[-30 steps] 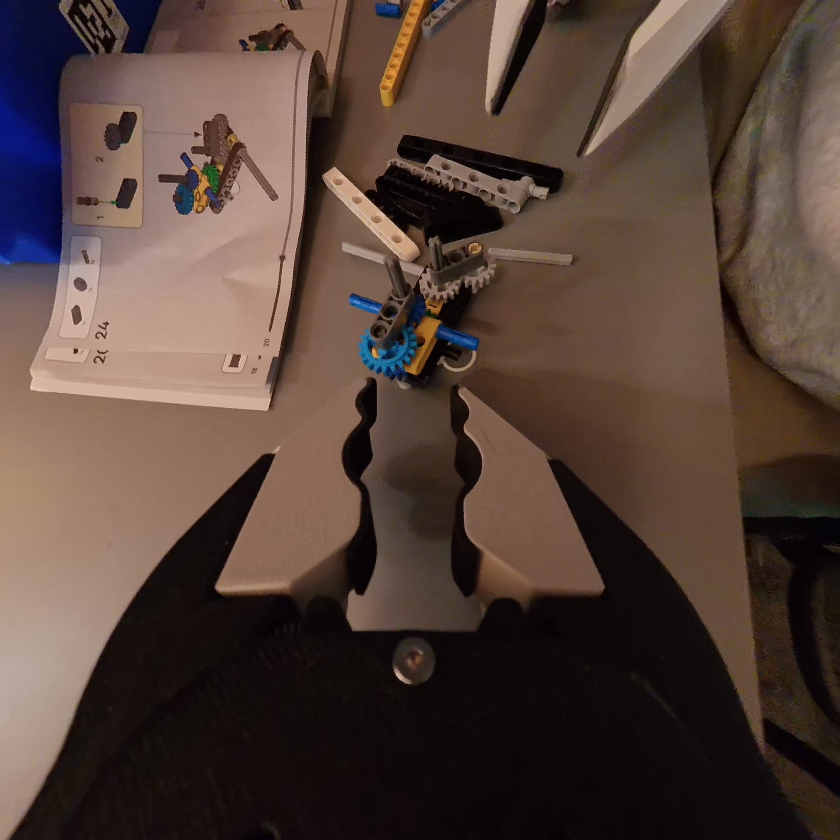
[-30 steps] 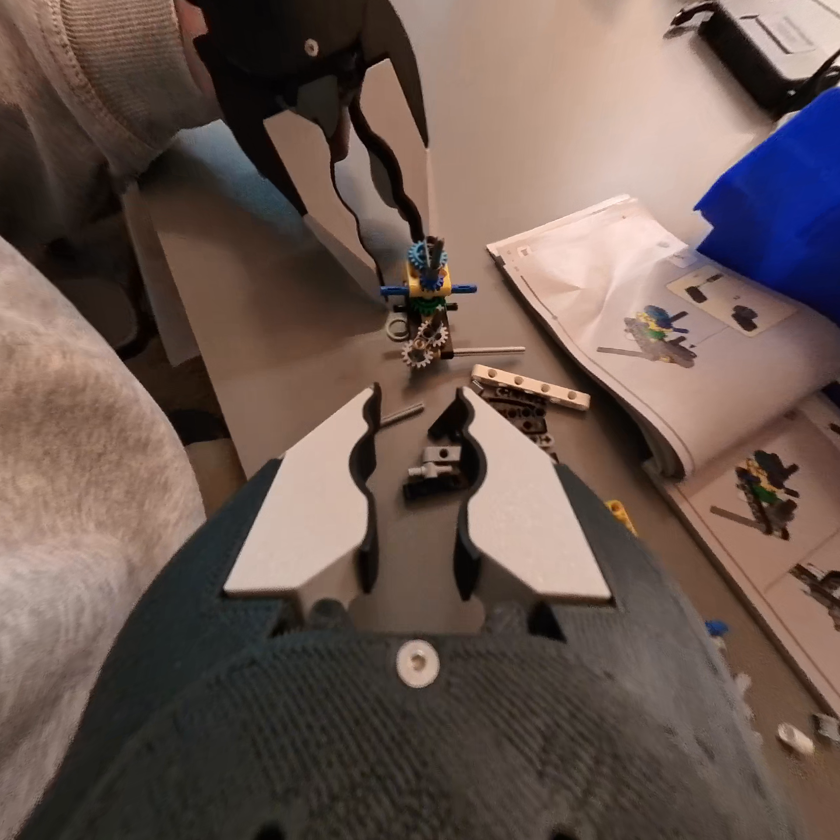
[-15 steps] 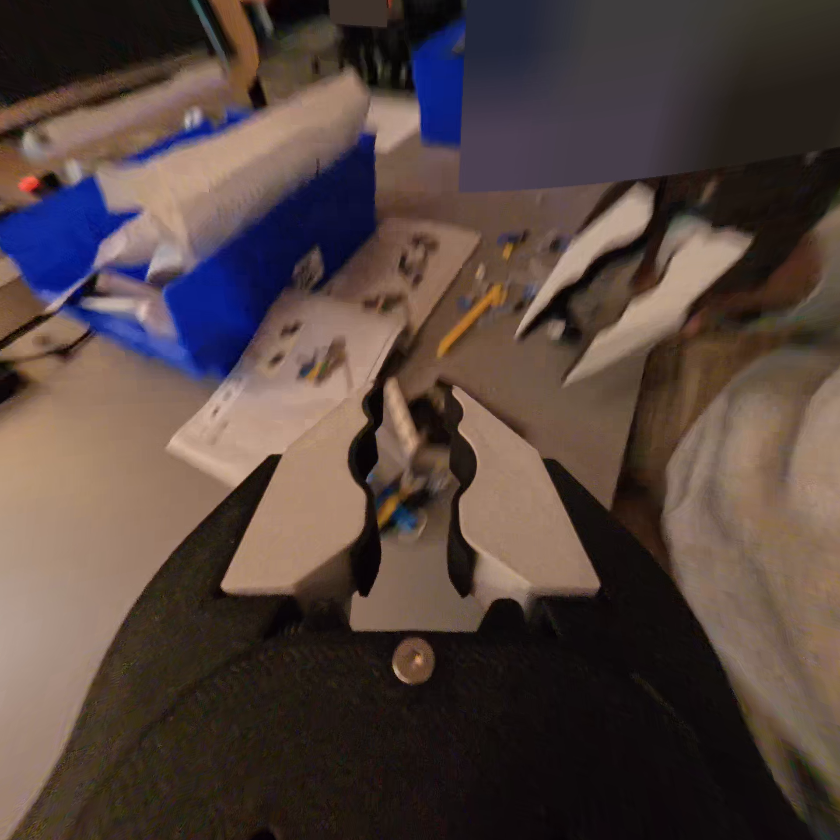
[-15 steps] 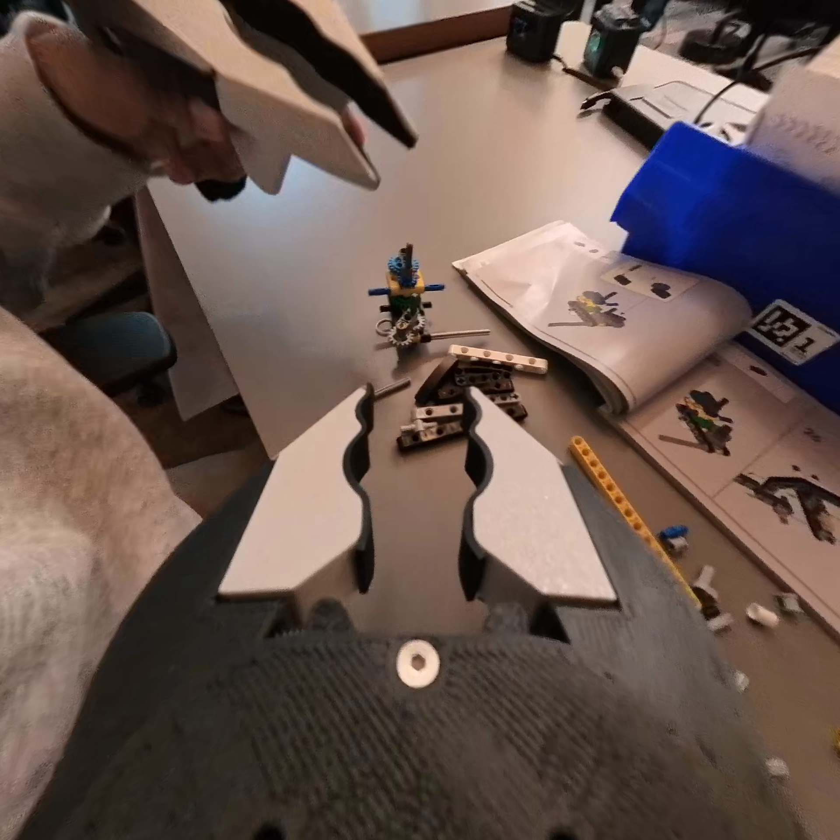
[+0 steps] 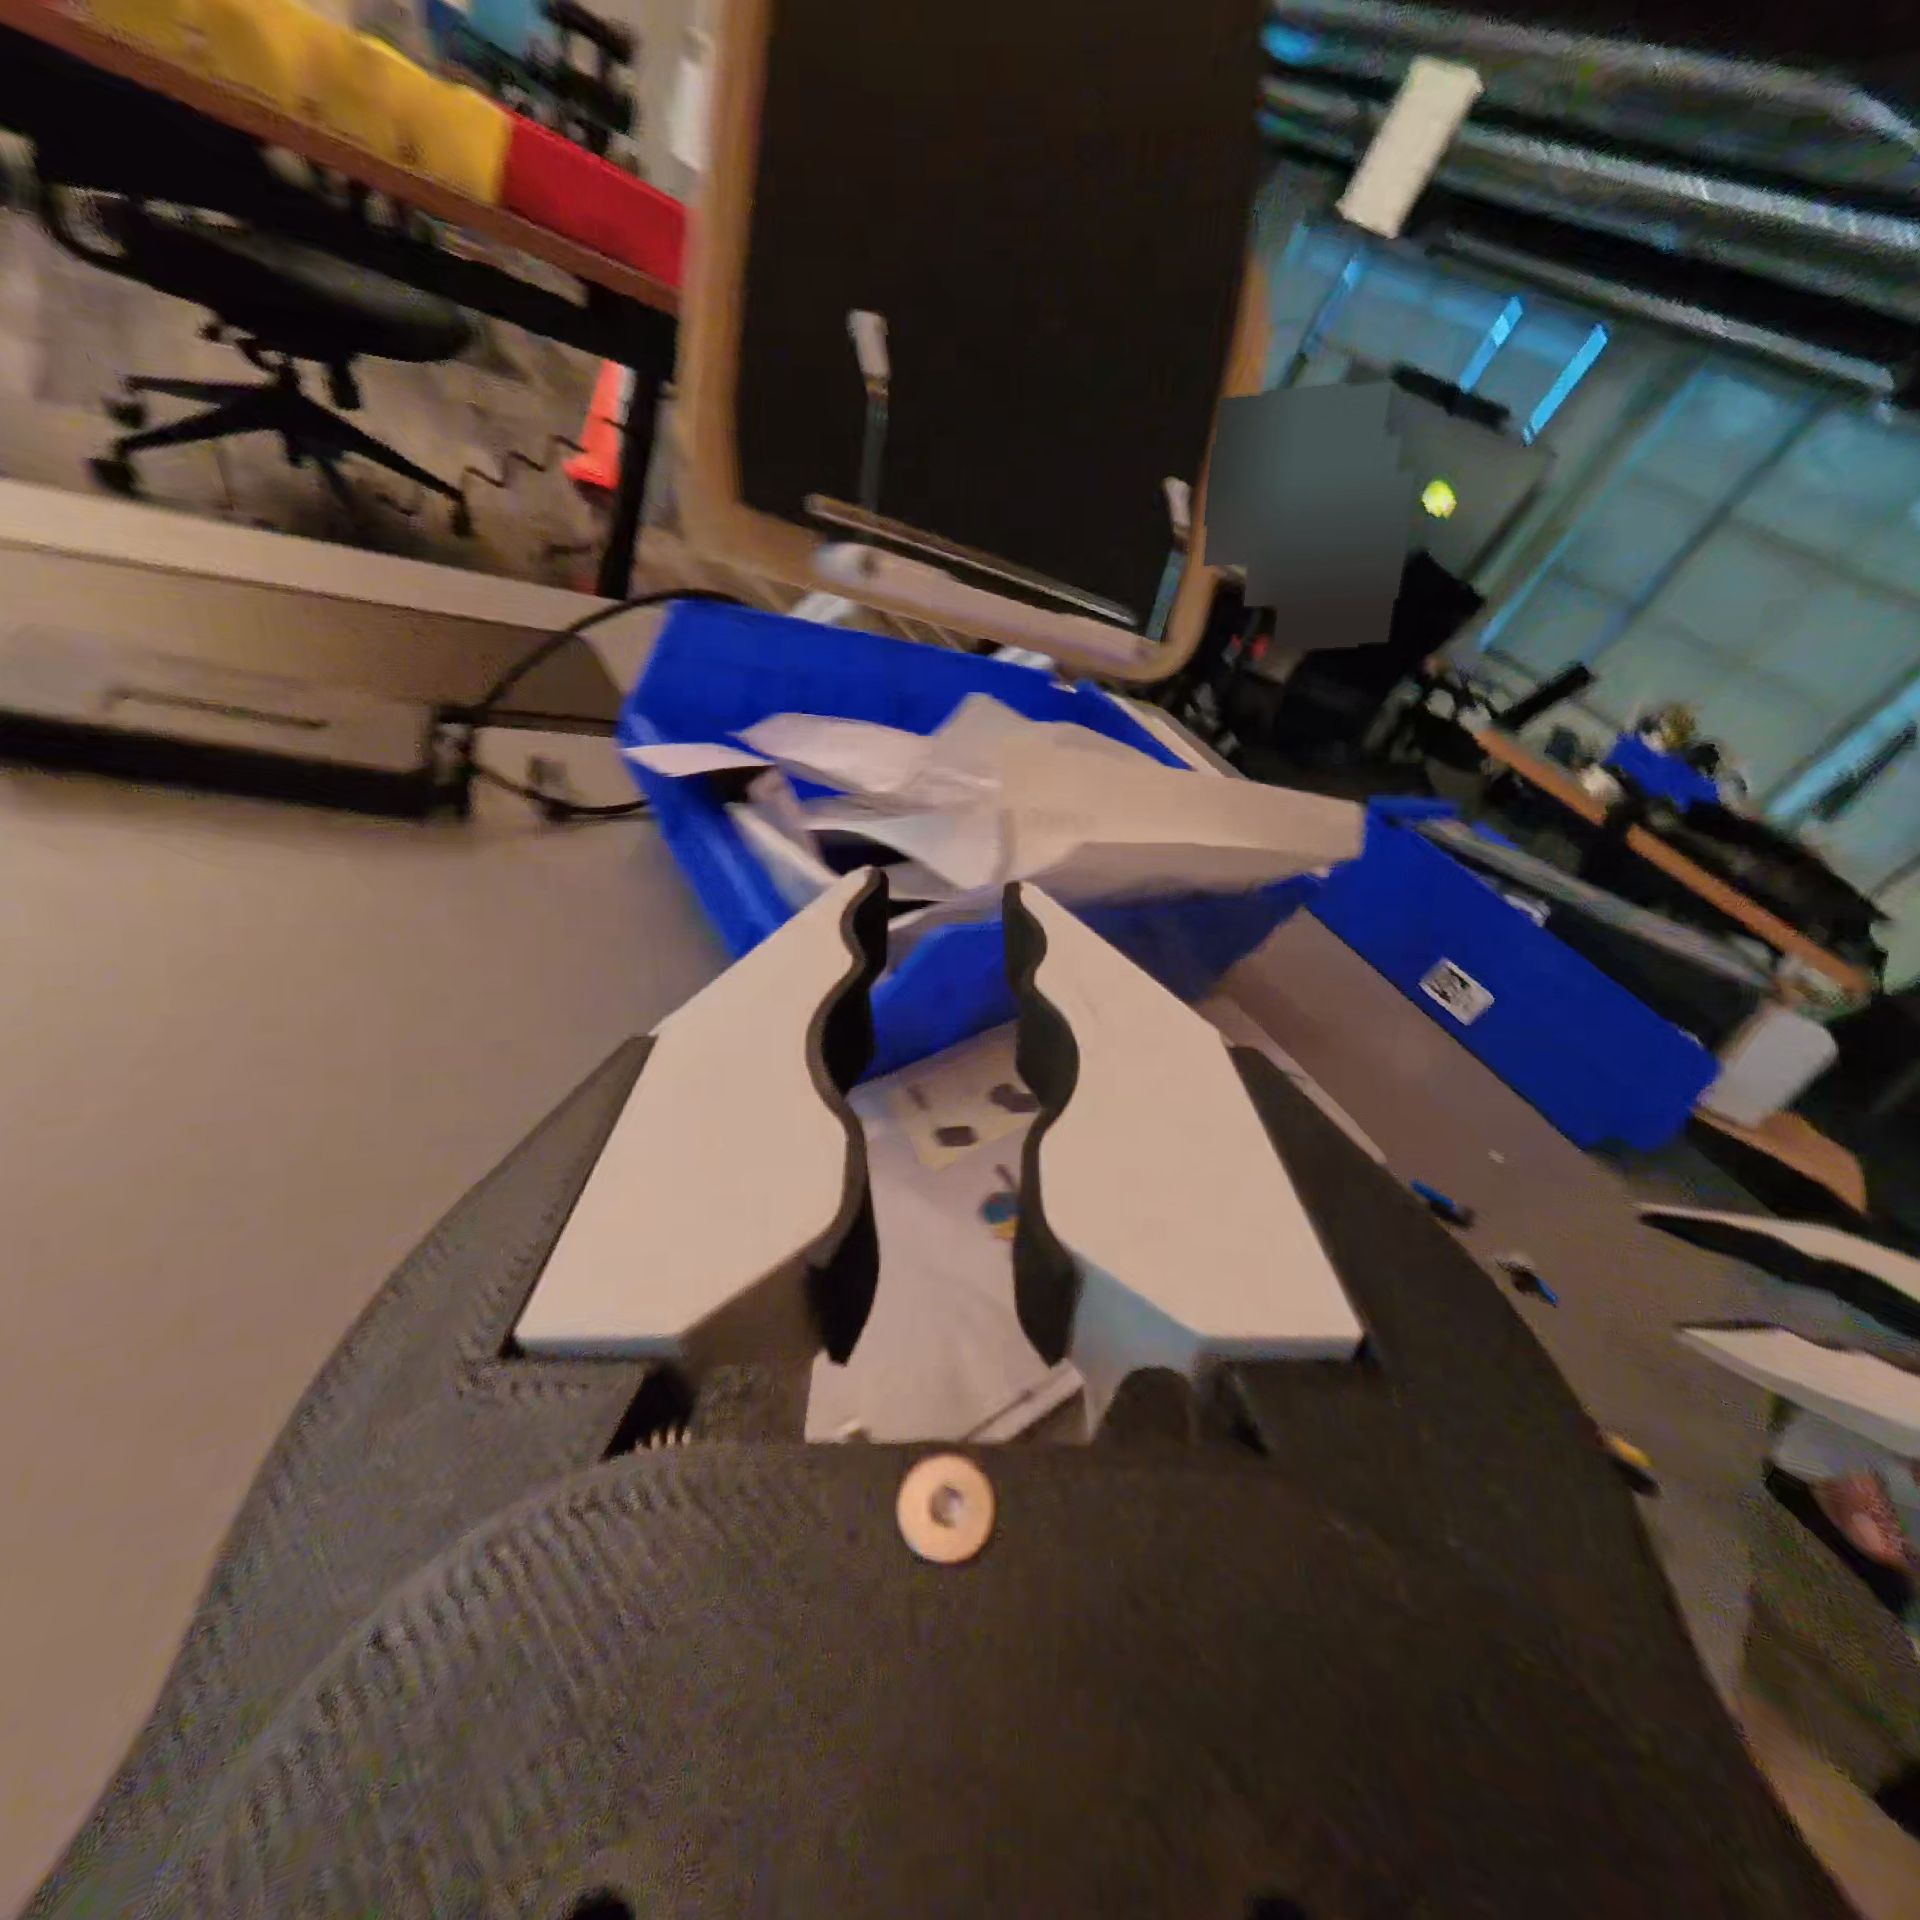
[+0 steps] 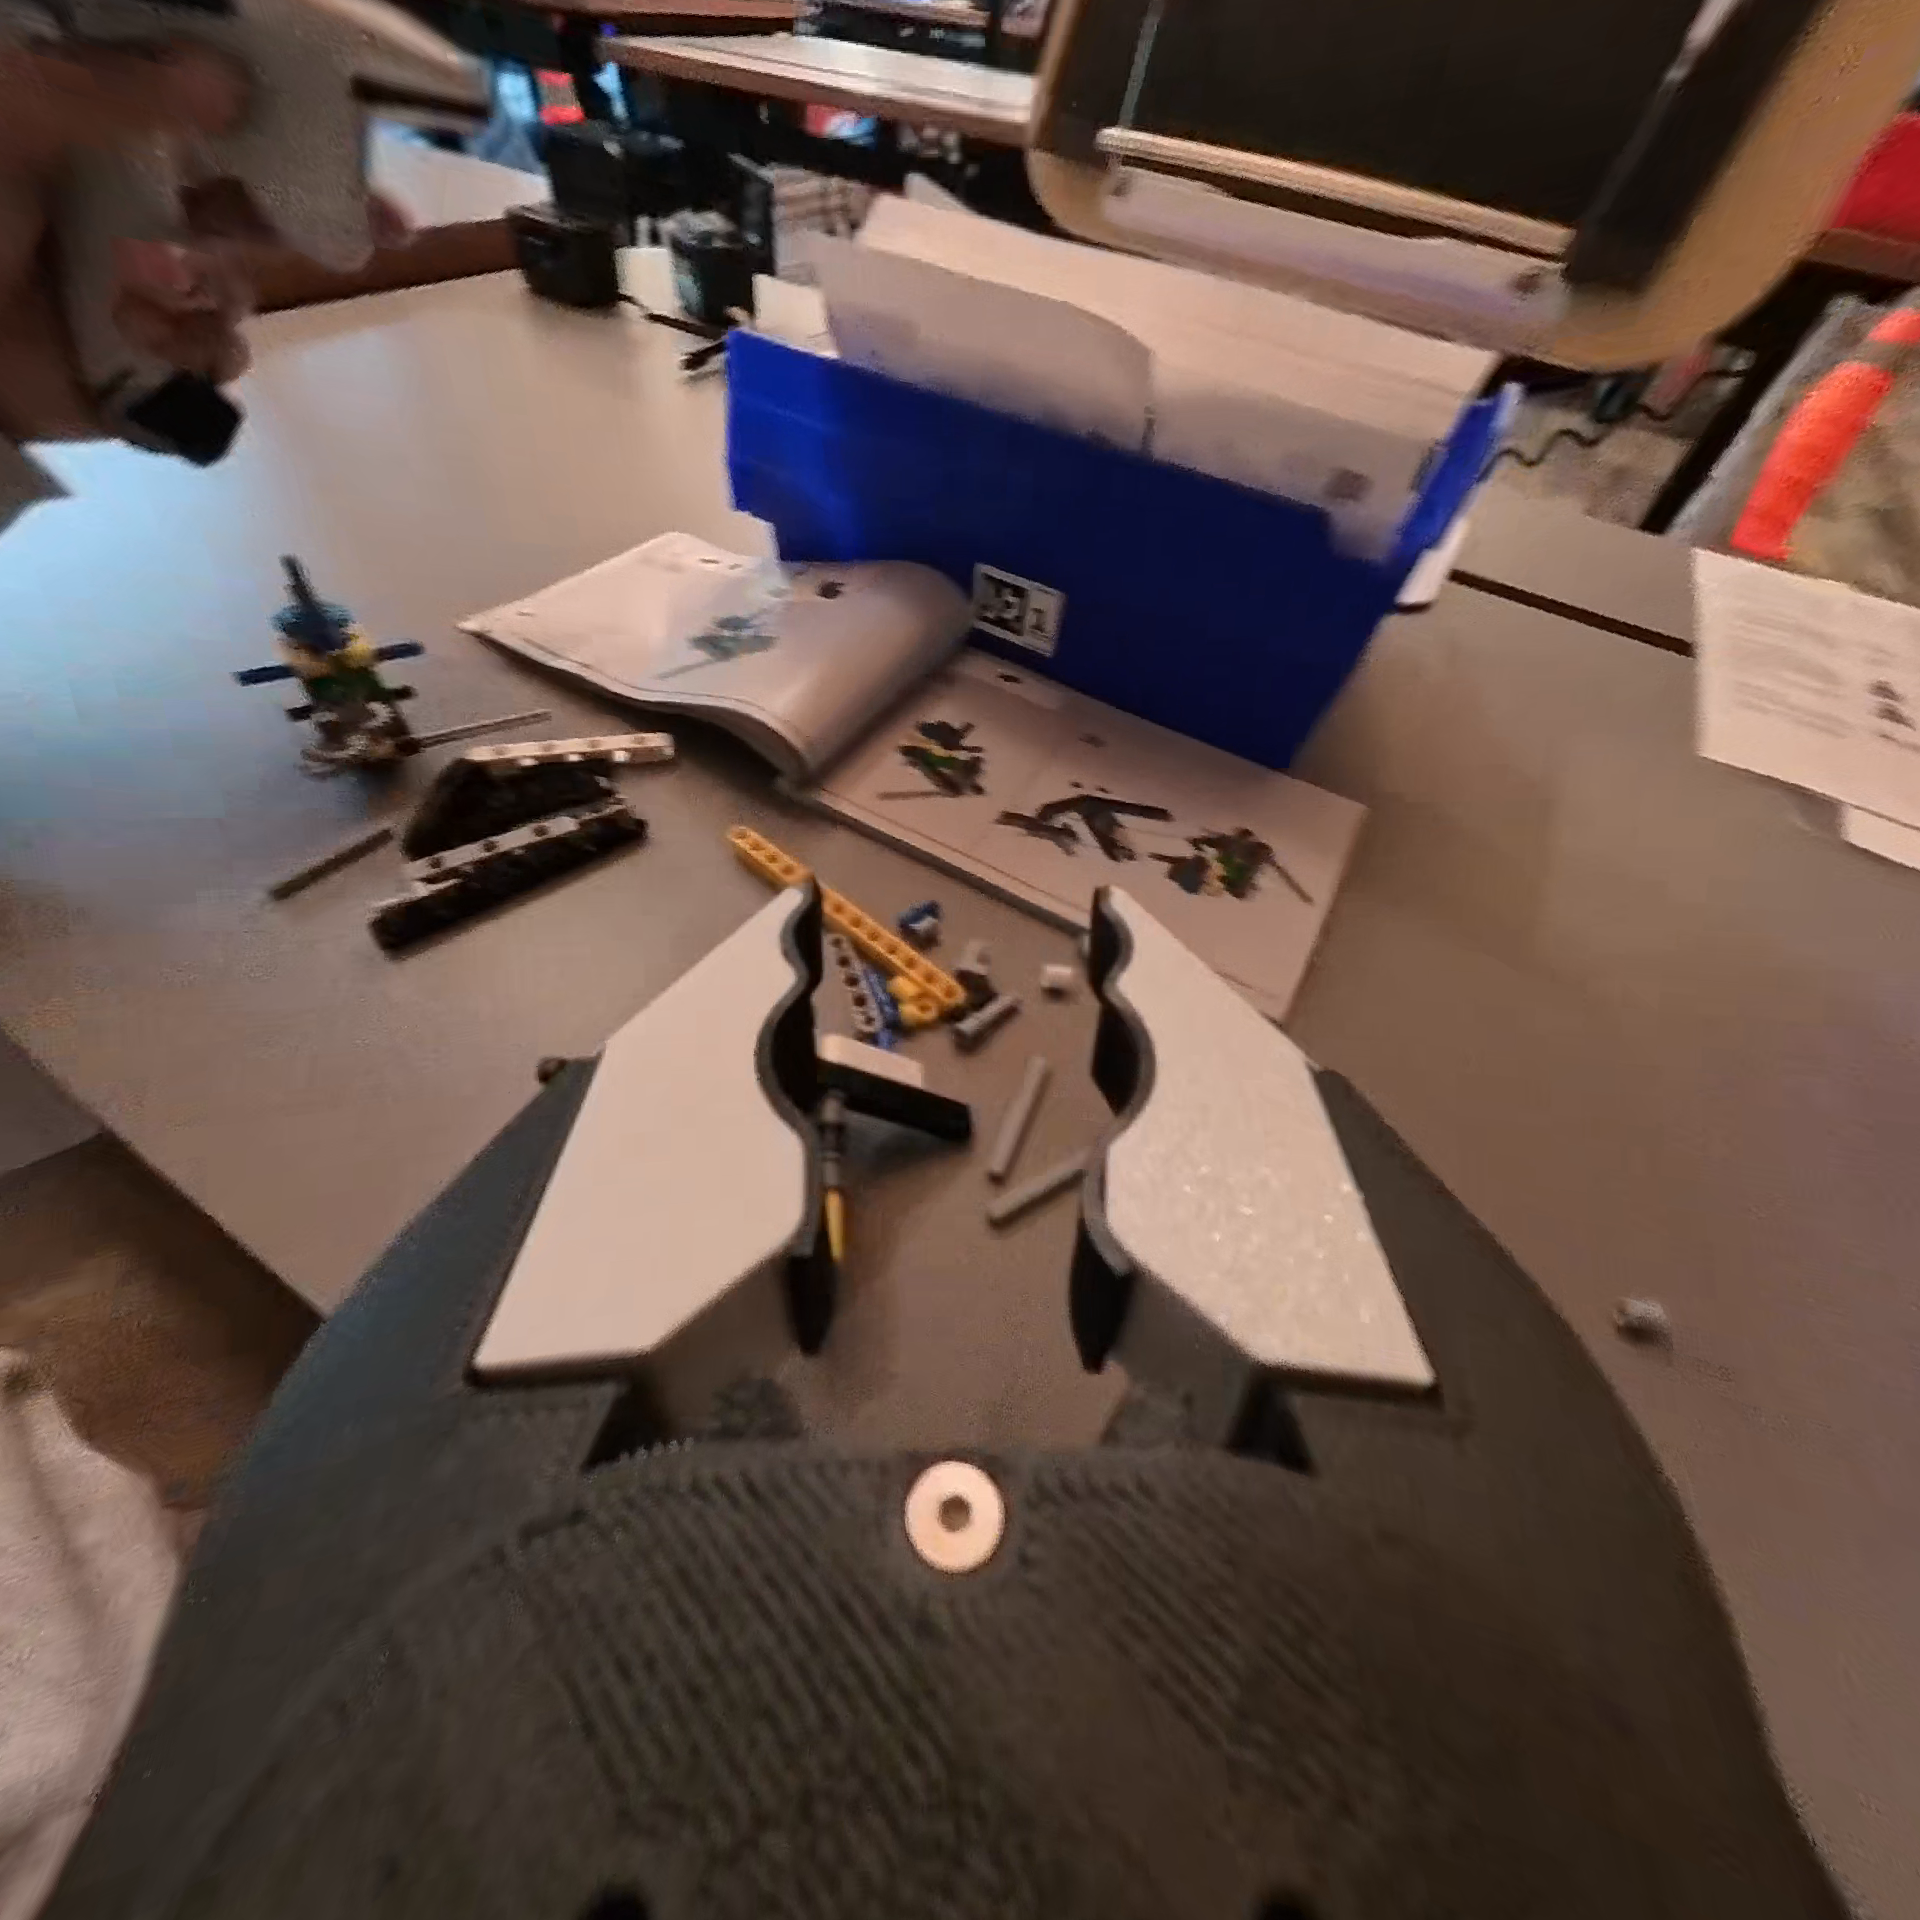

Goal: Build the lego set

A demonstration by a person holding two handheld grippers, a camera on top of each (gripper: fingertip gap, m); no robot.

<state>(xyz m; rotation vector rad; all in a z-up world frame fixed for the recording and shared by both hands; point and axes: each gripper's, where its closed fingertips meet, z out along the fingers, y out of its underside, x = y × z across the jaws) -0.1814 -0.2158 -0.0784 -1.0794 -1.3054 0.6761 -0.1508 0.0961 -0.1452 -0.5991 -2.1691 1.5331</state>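
Both claws are open and empty. The right claw (image 6: 951, 935) hovers above loose Lego pieces, with a yellow beam (image 6: 842, 920) lying on the grey surface (image 6: 1507, 1039) between its fingers. The small part-built Lego model (image 6: 338, 675) stands far left, beside an open instruction booklet (image 6: 790, 665) and blue bin (image 6: 1091, 582). The left claw (image 5: 943, 904) points toward the bin.

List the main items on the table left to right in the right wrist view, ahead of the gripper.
Partly built lego model → pile of black beams → yellow beam → open instruction booklet → loose white sheet at the right edge.
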